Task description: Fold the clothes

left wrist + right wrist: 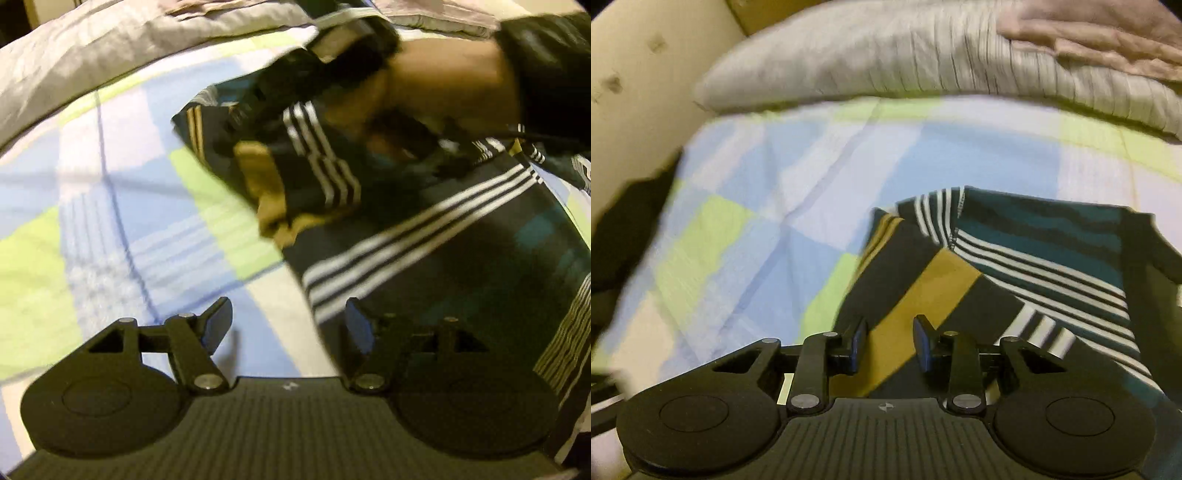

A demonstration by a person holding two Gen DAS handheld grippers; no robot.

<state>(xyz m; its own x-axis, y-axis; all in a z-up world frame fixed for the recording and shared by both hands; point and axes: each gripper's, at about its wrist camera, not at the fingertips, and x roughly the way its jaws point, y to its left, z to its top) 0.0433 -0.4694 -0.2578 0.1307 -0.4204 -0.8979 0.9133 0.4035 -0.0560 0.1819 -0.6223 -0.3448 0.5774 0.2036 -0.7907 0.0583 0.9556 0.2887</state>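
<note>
Garment: a dark striped shirt (1027,258) with teal, mustard-yellow and black blocks and white stripes lies on the bed; in the right wrist view it fills the lower right of the frame, and in the left wrist view (424,251) it spreads over the right half.
Bedsheet: a checked sheet (798,192) of pale blue, white and lime green squares covers the left and centre of both views (110,192).
Pillow: a grey striped pillow (905,62) lies along the top of the right wrist view, with a pinkish folded cloth (1108,40) in the upper right corner, resting on it.
Headboard: a cream padded surface (635,74) shows at the upper left of the right wrist view.
Left gripper: its jaws (288,332) stand apart at the bottom centre of its view, one finger over the sheet and the other at the shirt's edge; nothing lies between the pads, and they press on nothing.
Right gripper: its jaws (891,343) stand a moderate gap apart at the bottom centre of its view, above the mustard-yellow band of the shirt; whether the fabric touches the pads I cannot tell.
Hand: in the left wrist view a person's bare forearm and hand (443,85) reach in from the upper right, blurred, holding the other gripper over a bunched part of the shirt.
Sleeve: a dark sleeve (546,62) shows at the upper right edge.
Sharpness: both views are smeared, so fine folds cannot be made out.
</note>
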